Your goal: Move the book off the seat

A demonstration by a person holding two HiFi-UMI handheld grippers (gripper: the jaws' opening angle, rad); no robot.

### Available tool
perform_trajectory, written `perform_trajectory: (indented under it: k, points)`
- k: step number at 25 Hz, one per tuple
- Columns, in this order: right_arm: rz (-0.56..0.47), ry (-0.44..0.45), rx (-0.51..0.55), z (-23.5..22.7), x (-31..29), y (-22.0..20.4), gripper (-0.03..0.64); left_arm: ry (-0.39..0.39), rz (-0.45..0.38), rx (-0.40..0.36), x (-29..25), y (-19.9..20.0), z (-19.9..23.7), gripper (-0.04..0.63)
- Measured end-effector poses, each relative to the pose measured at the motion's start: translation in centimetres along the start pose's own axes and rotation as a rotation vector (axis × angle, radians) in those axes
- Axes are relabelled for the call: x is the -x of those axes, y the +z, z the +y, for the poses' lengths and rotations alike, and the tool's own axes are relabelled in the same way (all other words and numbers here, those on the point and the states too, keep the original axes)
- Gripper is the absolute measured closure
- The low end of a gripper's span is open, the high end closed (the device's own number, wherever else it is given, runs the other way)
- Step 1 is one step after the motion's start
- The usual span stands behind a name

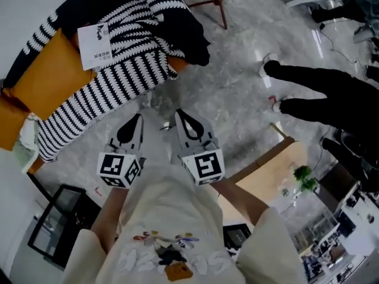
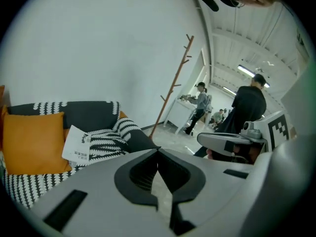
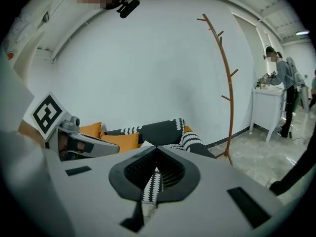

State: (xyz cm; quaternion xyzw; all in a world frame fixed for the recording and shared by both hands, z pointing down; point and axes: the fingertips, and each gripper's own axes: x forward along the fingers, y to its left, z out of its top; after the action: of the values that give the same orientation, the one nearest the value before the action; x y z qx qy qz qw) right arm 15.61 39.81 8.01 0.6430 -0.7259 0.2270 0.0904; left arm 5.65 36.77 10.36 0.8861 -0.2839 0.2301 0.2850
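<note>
A white book (image 1: 95, 46) with dark print lies on the black-and-white striped throw (image 1: 112, 81) that covers the sofa seat, beside an orange cushion (image 1: 44, 76). The left gripper view shows the book (image 2: 76, 143) too, far ahead at the left. My left gripper (image 1: 137, 119) and right gripper (image 1: 179, 115) hover side by side over the grey floor, short of the sofa's front edge. Both point toward the sofa and are well apart from the book. Both are shut and hold nothing. In their own views, the left gripper (image 2: 158, 152) and right gripper (image 3: 157, 148) show closed jaws.
A brown coat stand (image 1: 216, 2) rises beyond the sofa's right end. A person's black-clad legs (image 1: 320, 93) reach in from the right. A wooden table (image 1: 278, 170) with a small plant (image 1: 305, 179) is at lower right, a black frame (image 1: 56, 220) at lower left.
</note>
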Motion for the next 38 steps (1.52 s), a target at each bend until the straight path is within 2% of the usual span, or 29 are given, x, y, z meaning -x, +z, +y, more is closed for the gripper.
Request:
perform_trajectory:
  k: [5, 12, 17, 23, 27, 31, 35, 38]
  points:
    - [0.007, 0.093, 0.016, 3.0, -4.8, 0.7, 0.618, 0.071, -0.026, 0.062, -0.5, -0.2, 5.4, 0.586]
    - [-0.001, 0.165, 0.051, 7.4, -11.4, 0.8, 0.618, 0.090, -0.014, 0.103, -2.4, -0.9, 12.1, 0.586]
    - [0.051, 0.215, 0.006, 9.5, -16.0, -0.1, 0.618, 0.171, 0.001, 0.073, -3.5, -0.9, 17.4, 0.586]
    - [0.113, 0.272, -0.019, 10.9, -22.3, -1.9, 0.618, 0.207, -0.004, 0.088, -4.8, -1.0, 23.4, 0.586]
    - [0.167, 0.337, -0.011, 11.5, -26.8, -3.3, 0.615, 0.238, 0.011, 0.128, -6.4, -2.2, 27.0, 0.586]
    - [0.197, 0.434, 0.036, 12.9, -30.4, -3.6, 0.612, 0.278, 0.014, 0.147, -7.4, -3.1, 30.3, 0.586]
    - [0.232, 0.541, 0.150, 14.7, -33.3, -4.2, 0.555, 0.299, 0.012, 0.190, -7.8, -3.8, 33.1, 0.586]
    - [0.261, 0.585, 0.200, 15.7, -35.7, -4.9, 0.545, 0.313, 0.011, 0.190, -8.0, -3.8, 35.4, 0.585]
